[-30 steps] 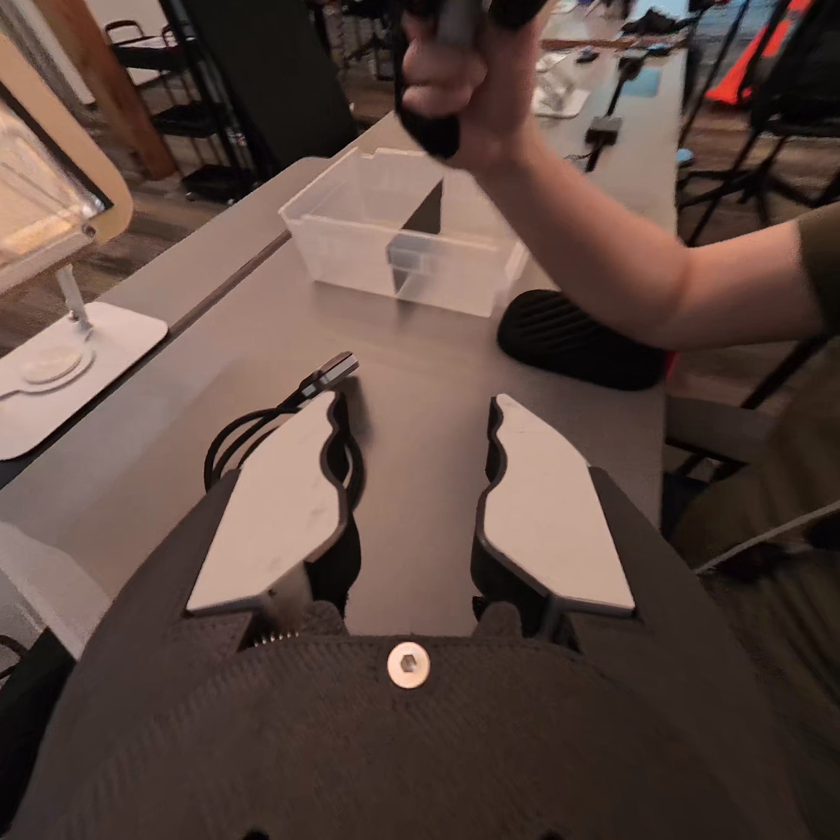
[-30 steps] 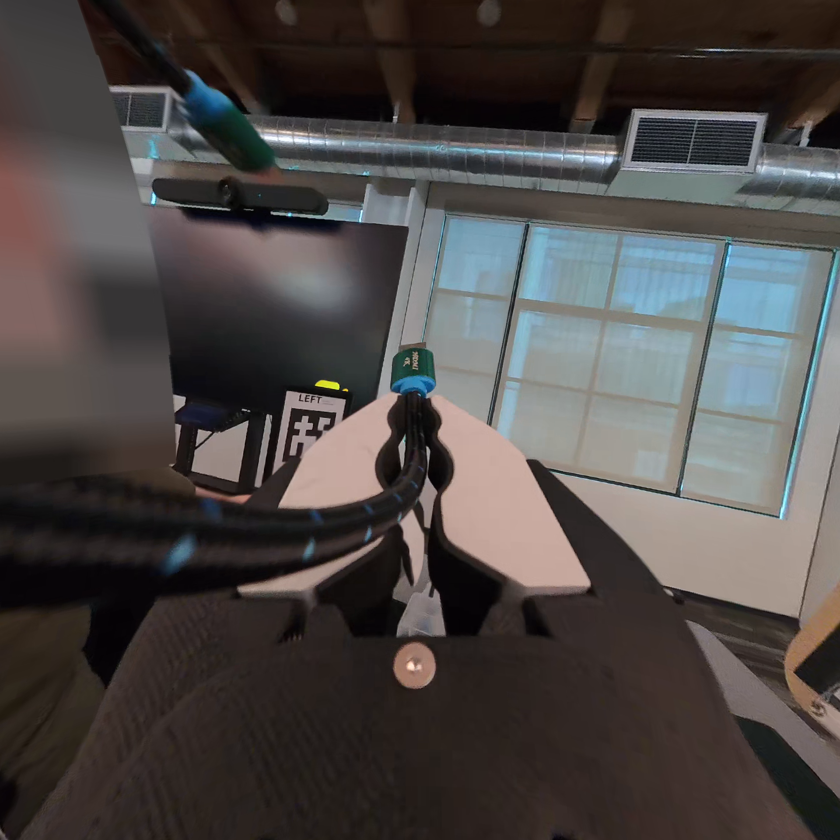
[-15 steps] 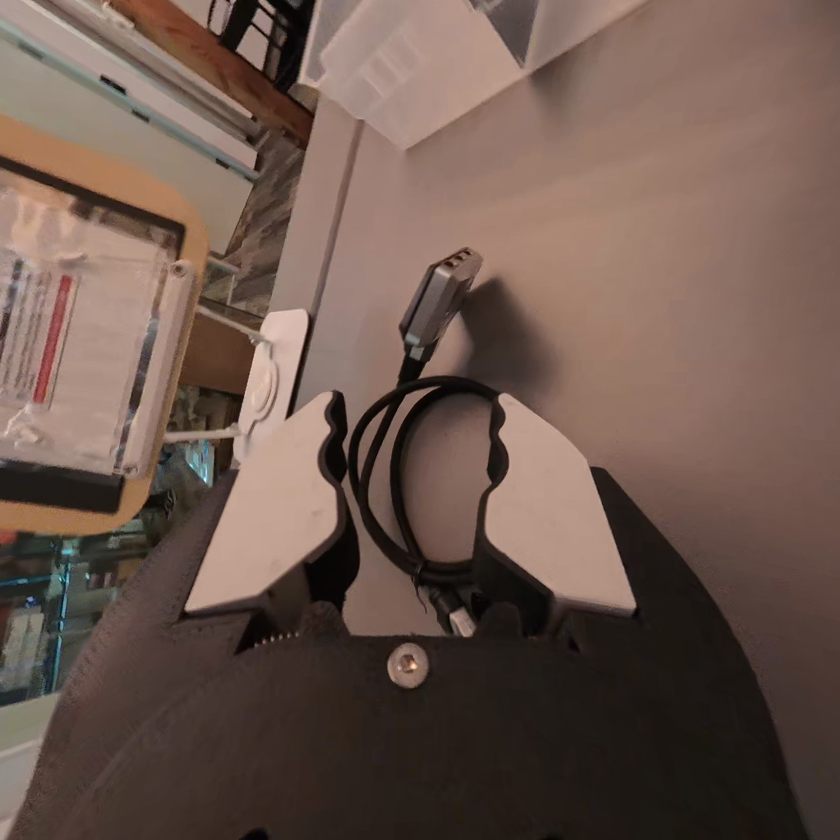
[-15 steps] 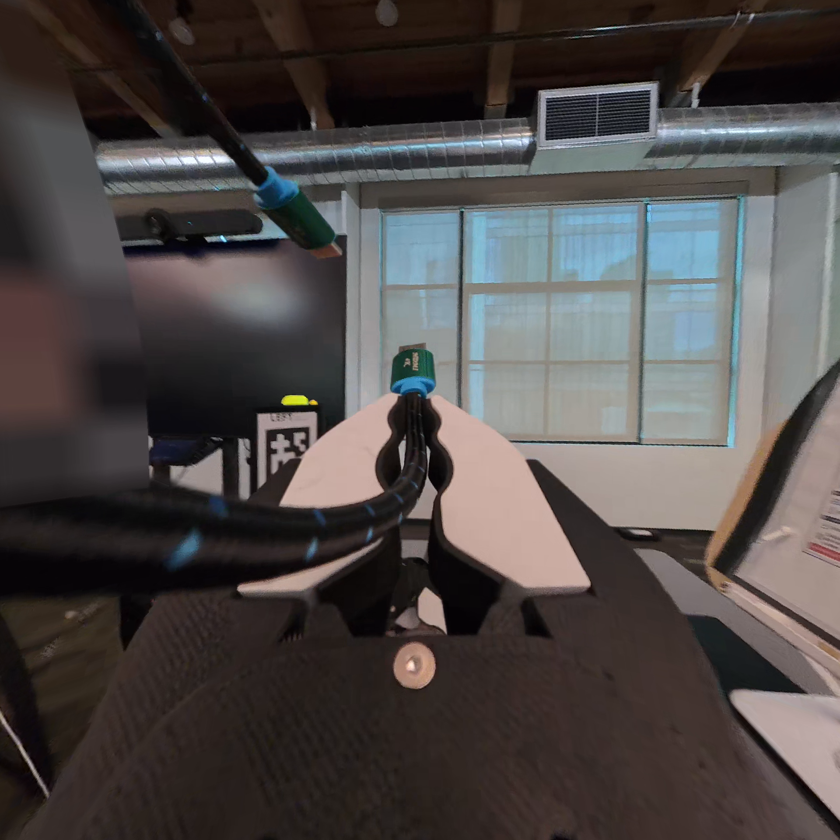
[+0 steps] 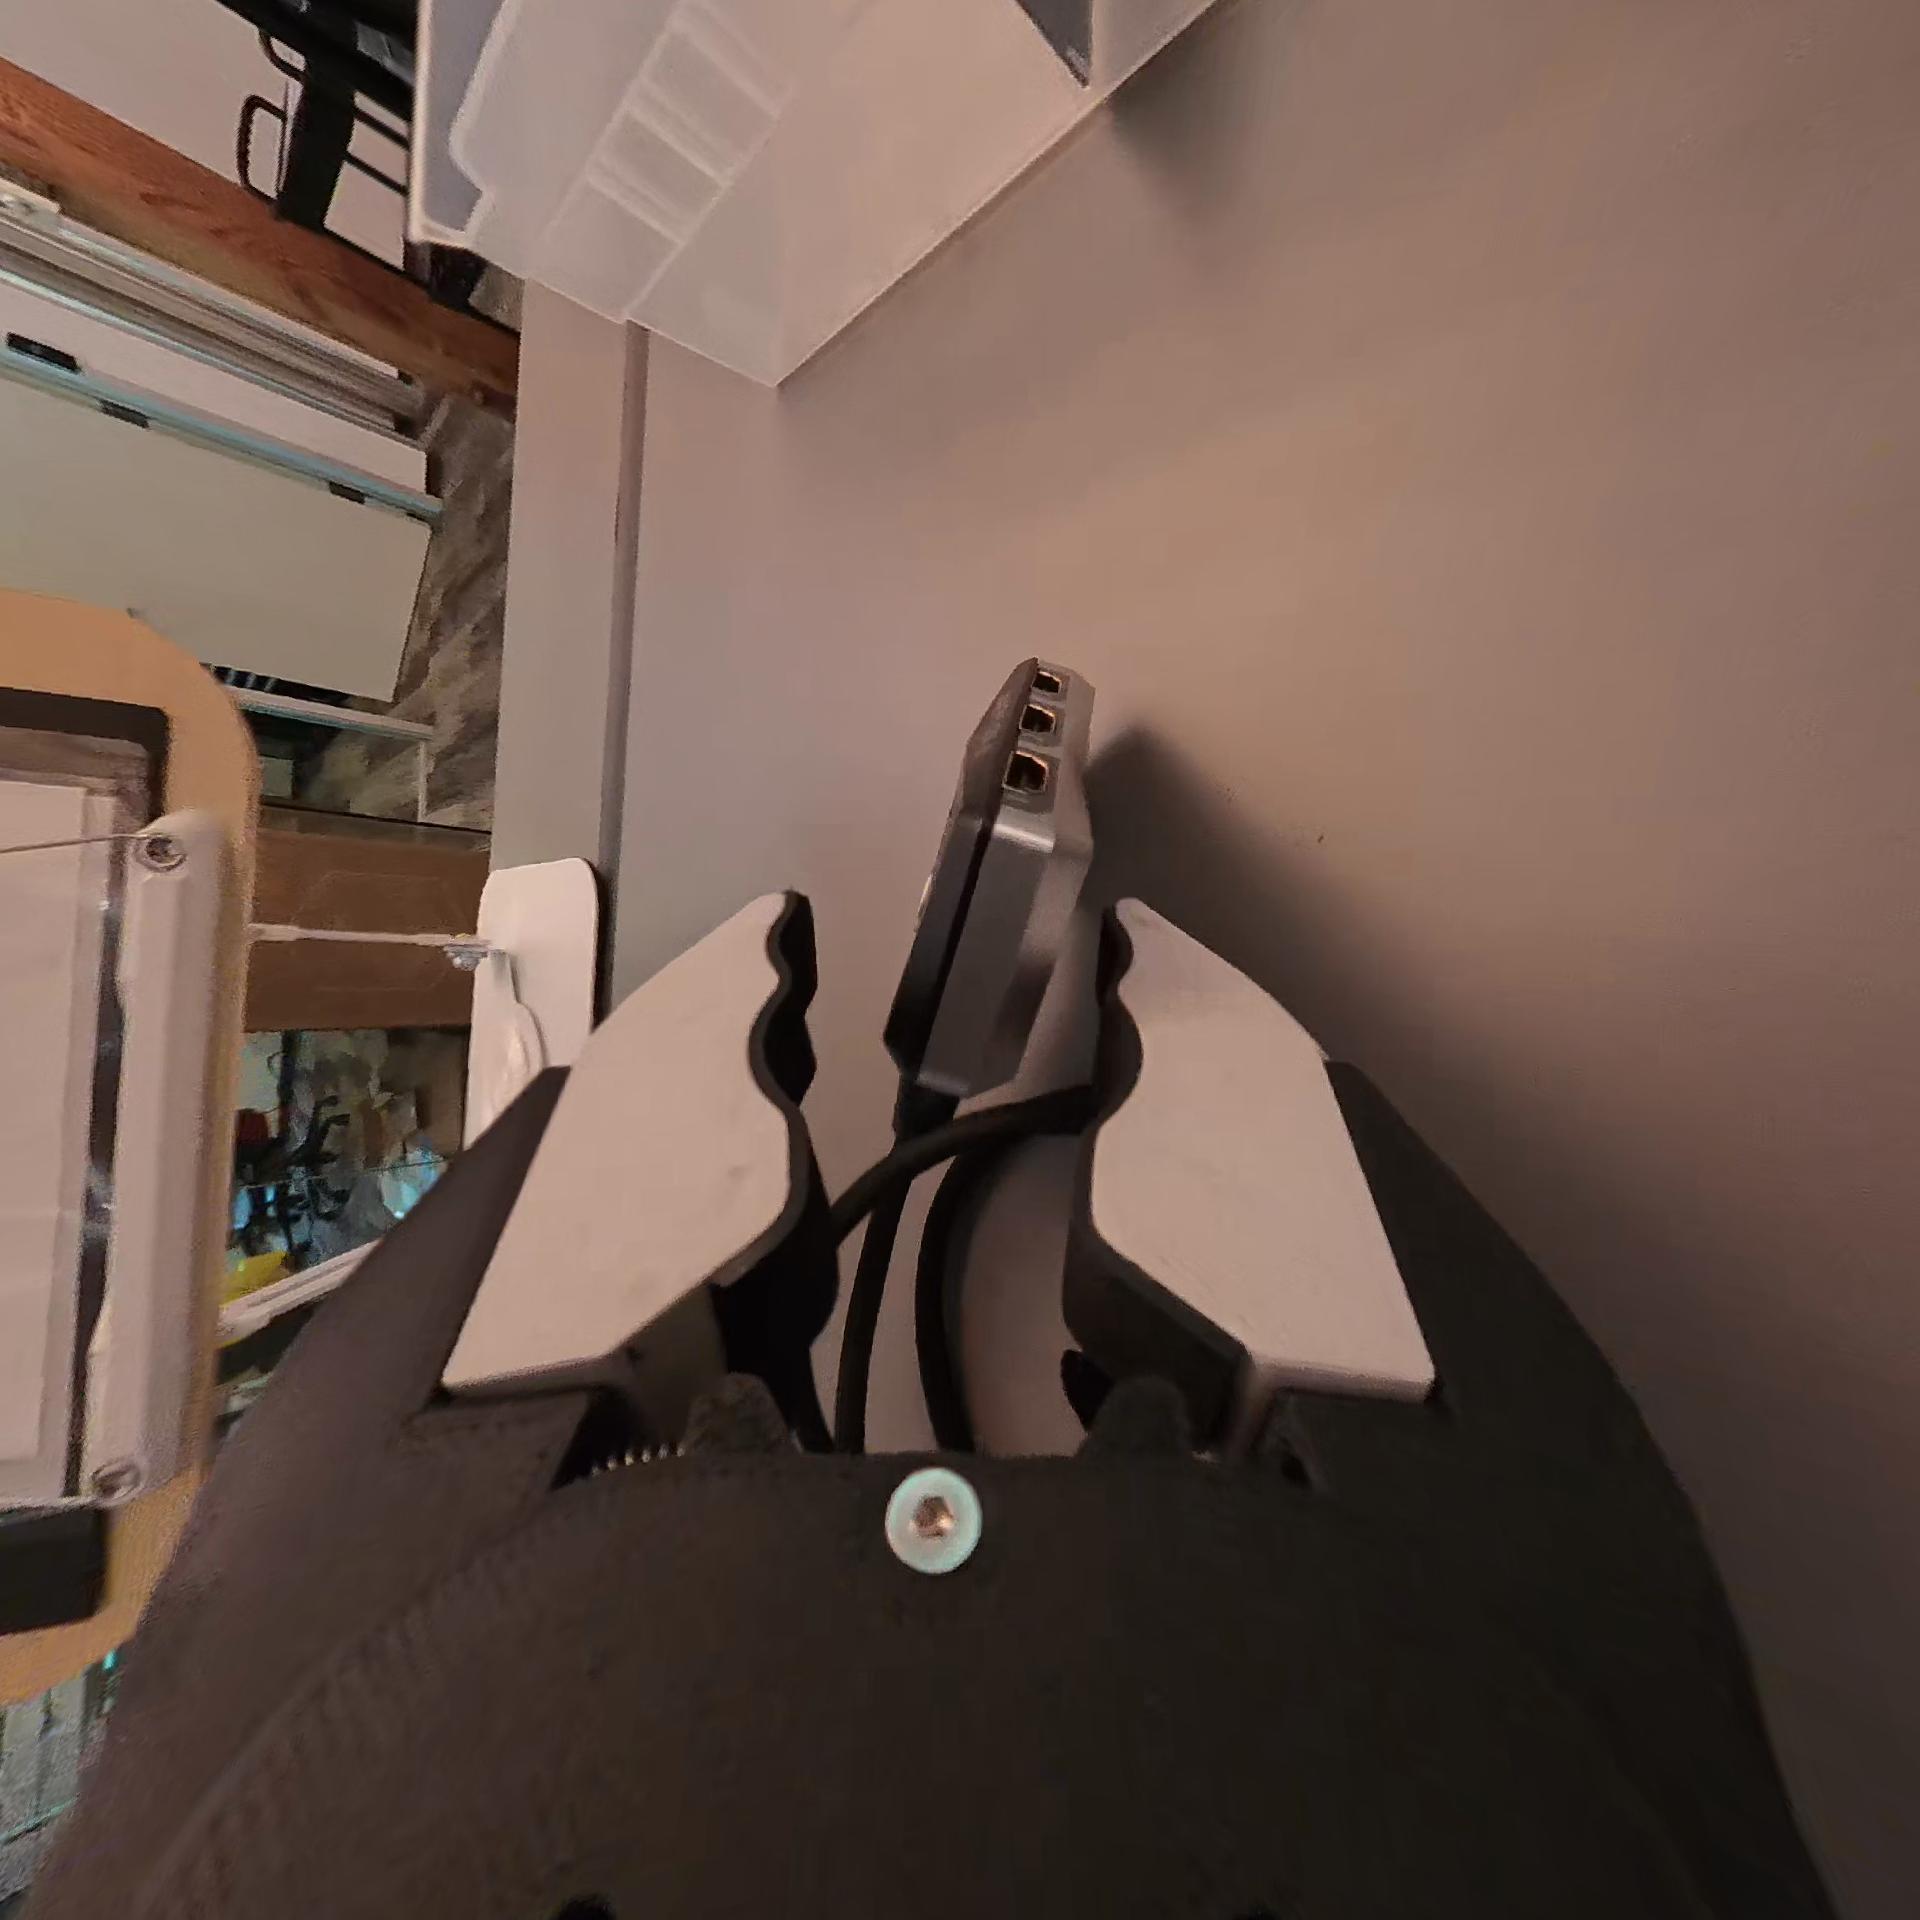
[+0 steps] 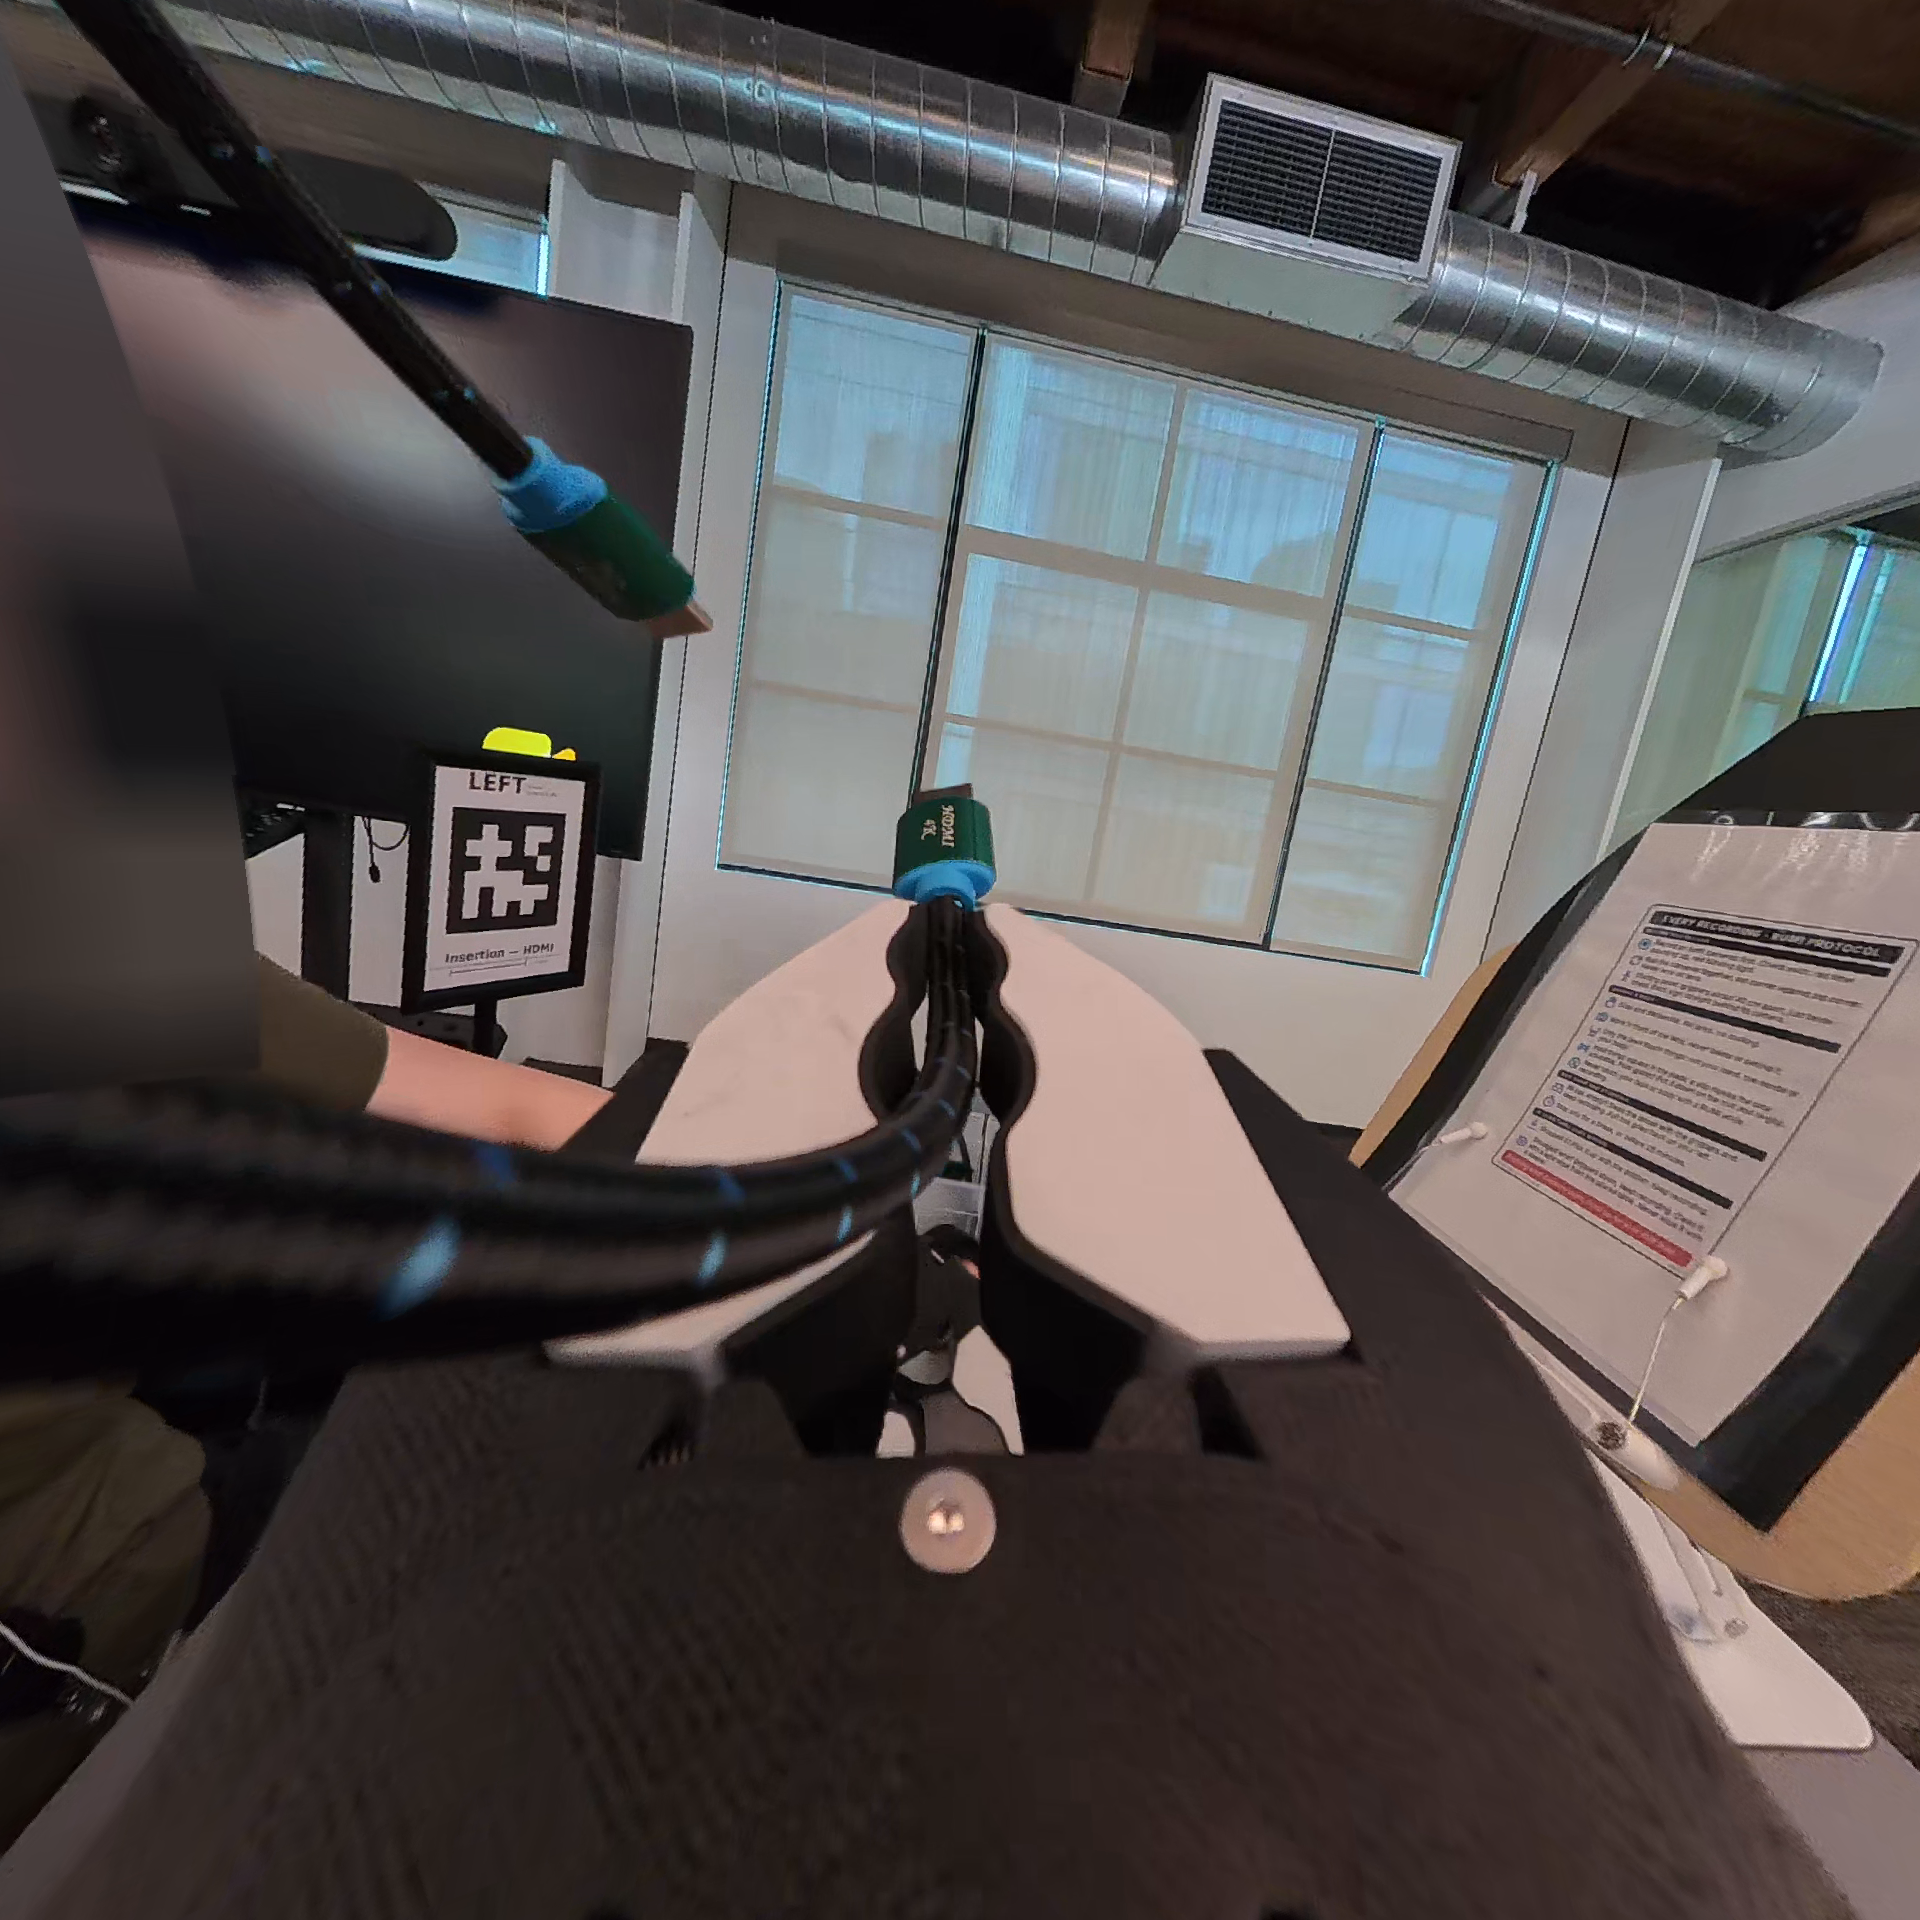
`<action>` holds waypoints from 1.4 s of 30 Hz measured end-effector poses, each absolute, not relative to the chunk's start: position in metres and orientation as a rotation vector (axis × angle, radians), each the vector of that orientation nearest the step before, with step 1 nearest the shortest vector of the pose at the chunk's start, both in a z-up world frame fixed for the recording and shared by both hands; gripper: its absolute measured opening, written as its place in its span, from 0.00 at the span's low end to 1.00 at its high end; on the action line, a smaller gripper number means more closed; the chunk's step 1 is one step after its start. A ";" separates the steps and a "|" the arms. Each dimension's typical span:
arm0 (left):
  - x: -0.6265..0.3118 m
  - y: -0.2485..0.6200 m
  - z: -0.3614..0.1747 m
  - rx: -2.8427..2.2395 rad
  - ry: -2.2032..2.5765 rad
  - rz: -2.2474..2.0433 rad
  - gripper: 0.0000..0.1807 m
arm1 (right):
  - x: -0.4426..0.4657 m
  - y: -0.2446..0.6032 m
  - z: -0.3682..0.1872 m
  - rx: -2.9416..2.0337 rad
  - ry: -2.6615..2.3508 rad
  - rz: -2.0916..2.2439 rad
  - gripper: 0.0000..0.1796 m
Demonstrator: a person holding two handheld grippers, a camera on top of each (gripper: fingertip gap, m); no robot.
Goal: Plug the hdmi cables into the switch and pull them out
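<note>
Switch [image 5: 1013, 894]: ports empty, between spread jaws of left gripper [image 5: 951, 925].
Right gripper [image 6: 945, 920]: clamped on HDMI cable [image 6: 940, 847].
Remaining: all plugging, unplugging.

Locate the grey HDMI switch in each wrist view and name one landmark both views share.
Left wrist view: the switch sits centre frame between the open left gripper's fingers, on the grey table.
Right wrist view: not in it.
Shared landmark: the tan-framed instruction board.

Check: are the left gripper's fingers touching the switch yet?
Cannot tell. In the left wrist view the switch sits between the open left gripper fingers, clear of one finger; no plain gap or contact at the other.
</note>
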State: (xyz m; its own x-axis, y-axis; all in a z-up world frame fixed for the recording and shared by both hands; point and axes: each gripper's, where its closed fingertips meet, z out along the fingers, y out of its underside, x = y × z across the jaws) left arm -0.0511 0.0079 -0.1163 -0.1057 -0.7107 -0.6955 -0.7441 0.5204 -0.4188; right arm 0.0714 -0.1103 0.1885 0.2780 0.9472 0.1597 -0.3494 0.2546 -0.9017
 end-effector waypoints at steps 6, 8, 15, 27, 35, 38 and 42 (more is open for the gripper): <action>-0.043 0.012 -0.126 -1.111 1.865 0.077 0.13 | 0.072 -0.108 0.175 -0.938 -0.904 0.987 0.05; -0.041 0.015 -0.114 -1.050 1.817 0.127 0.13 | 0.070 -0.110 0.170 -0.930 -0.940 0.960 0.05; -0.046 0.016 -0.015 -0.904 1.496 0.175 0.12 | 0.060 -0.114 0.160 -0.898 -1.044 0.782 0.04; -0.085 -0.017 0.119 -0.532 1.045 0.574 0.12 | 0.000 -0.081 0.139 -1.079 -1.191 0.281 0.05; -0.100 -0.044 0.155 -0.417 0.861 0.663 0.12 | -0.026 -0.080 0.158 -1.068 -1.116 0.192 0.04; -0.102 -0.050 0.160 -0.398 0.831 0.661 0.12 | -0.026 -0.081 0.165 -1.041 -1.079 0.174 0.04; -0.100 -0.053 0.161 -0.387 0.824 0.668 0.12 | -0.030 -0.084 0.170 -1.041 -1.056 0.246 0.04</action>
